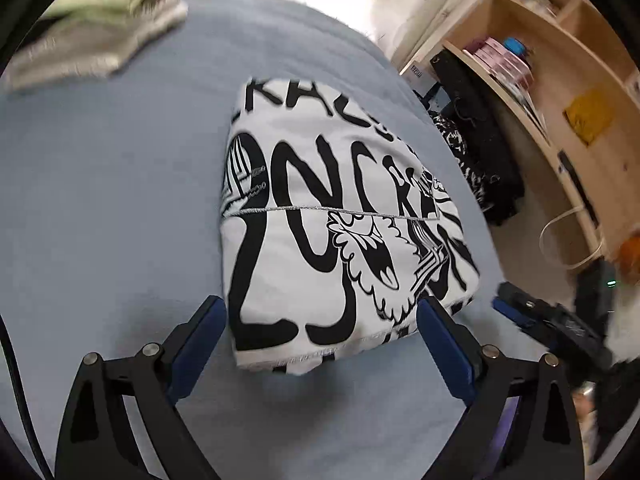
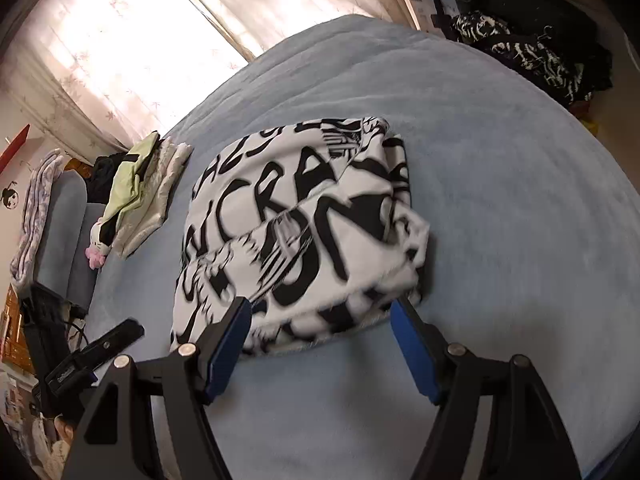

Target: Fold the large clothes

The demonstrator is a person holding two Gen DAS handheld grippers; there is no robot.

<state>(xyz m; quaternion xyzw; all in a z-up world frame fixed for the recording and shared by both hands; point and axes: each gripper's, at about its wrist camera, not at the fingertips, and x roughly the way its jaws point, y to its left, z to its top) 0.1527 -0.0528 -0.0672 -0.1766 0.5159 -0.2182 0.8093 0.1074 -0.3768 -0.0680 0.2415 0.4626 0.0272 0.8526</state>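
Note:
A folded white garment with bold black lettering point(image 1: 332, 216) point(image 2: 304, 216) lies as a thick rectangular packet on the blue-grey bed cover point(image 1: 100, 200) point(image 2: 500, 200). My left gripper point(image 1: 320, 308) hovers at the packet's near edge. Its blue-padded fingers are spread wide on either side of that edge and do not press on the cloth. My right gripper point(image 2: 320, 304) stands open the same way at the opposite near edge, with the garment's hem between its fingertips but not pinched. Each gripper also shows at the side of the other's view, the right gripper point(image 1: 532, 316) and the left gripper point(image 2: 100, 352).
A stack of folded green and beige clothes point(image 1: 100, 20) point(image 2: 140, 192) rests at the bed's far corner. A wooden shelf unit point(image 1: 560, 80) stands beside the bed with dark patterned clothes point(image 1: 472, 140) point(image 2: 540, 52) piled below it. A curtained window point(image 2: 140, 40) lies beyond.

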